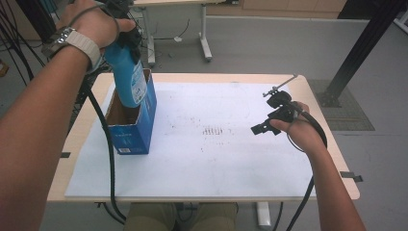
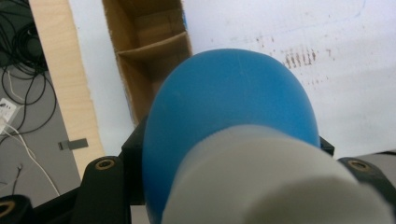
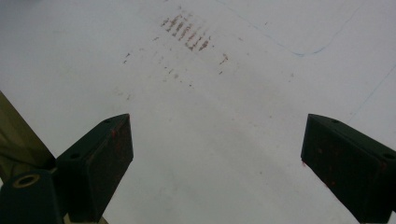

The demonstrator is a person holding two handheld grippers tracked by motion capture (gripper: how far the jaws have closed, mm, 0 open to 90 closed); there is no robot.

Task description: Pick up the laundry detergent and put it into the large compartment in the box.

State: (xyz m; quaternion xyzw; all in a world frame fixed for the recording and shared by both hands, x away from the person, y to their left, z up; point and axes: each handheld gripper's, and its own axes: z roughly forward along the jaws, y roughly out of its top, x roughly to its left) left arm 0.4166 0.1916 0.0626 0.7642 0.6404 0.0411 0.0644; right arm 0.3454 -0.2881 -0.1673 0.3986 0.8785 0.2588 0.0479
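At the table's left, the left gripper point(image 1: 126, 36) is clamped on a blue bottle point(image 1: 128, 77) near its white cap point(image 2: 275, 182), holding it tilted, lower end inside the open blue cardboard box point(image 1: 130, 130); whether it touches the box floor is hard to tell. Reddish smudges point(image 1: 211, 131) mark the white sheet point(image 1: 202, 163) mid-table. Farther right, the right gripper point(image 1: 263, 127) hovers over the sheet, jaws wide apart.

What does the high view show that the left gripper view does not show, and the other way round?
High view alone: the right gripper, open above the white board, and the bottle's label. Left gripper view alone: the cardboard divider inside the box, and the bottle's white cap. Both: the blue bottle, held by the left gripper above the open box.
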